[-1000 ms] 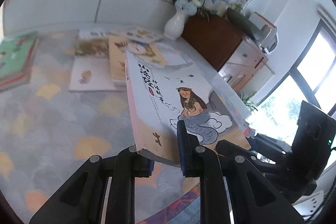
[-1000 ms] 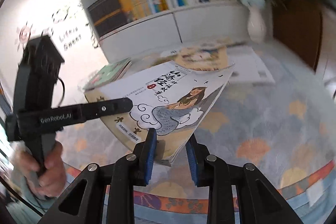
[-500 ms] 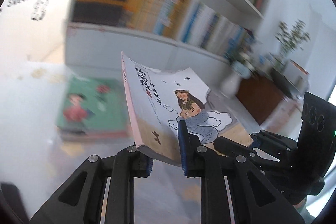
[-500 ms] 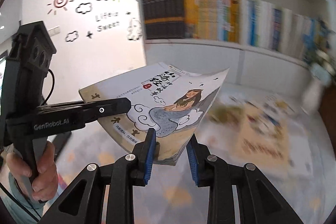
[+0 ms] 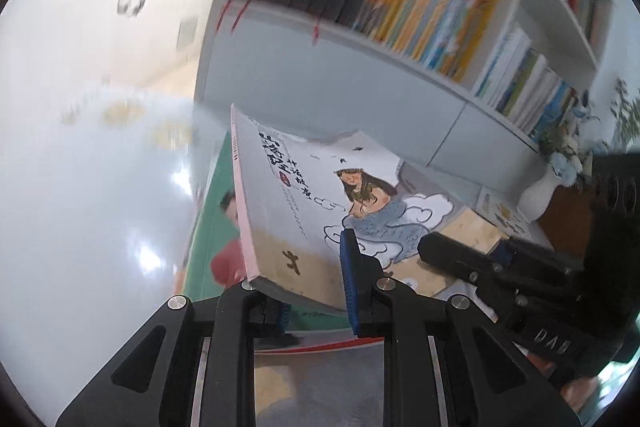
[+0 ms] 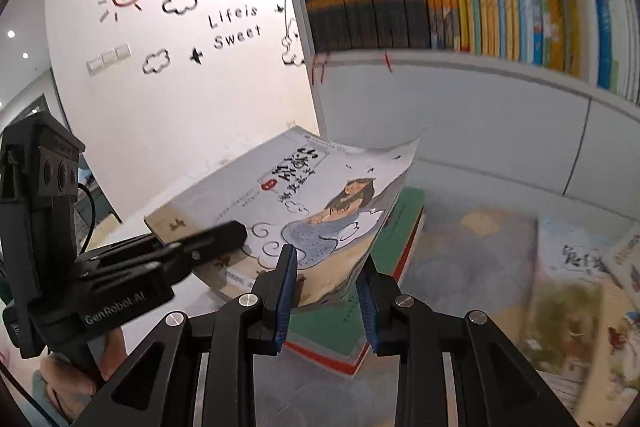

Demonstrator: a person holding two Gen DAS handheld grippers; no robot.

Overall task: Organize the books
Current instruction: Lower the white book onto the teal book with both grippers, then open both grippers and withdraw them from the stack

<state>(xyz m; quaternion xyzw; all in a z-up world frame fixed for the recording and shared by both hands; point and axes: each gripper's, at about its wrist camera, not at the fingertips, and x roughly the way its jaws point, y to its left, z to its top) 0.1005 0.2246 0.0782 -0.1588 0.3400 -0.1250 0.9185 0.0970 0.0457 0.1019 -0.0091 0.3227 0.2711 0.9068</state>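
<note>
Two handheld grippers carry a white paperback [image 6: 304,203], its cover showing a long-haired figure on clouds, above a stack of books [image 6: 384,267] topped by a green cover on the patterned floor. The left gripper [image 5: 316,291] is clamped on the book's near edge by the spine, one blue pad [image 5: 347,267] pressed on the cover and the other under it. The right gripper [image 6: 326,291] grips the same near edge closer to the fore edge, its blue pads on either side of the bowed pages. The book hangs tilted, clear of the stack. Behind stands a white bookshelf [image 6: 460,67] lined with dark, yellow and blue spines, and a wall decal [image 6: 236,25] reads "Life is Sweet." More picture books [image 6: 572,291] lie flat on the floor at right. A hand [image 6: 72,375] holds the left gripper's handle. The left wrist view is blurred.
</note>
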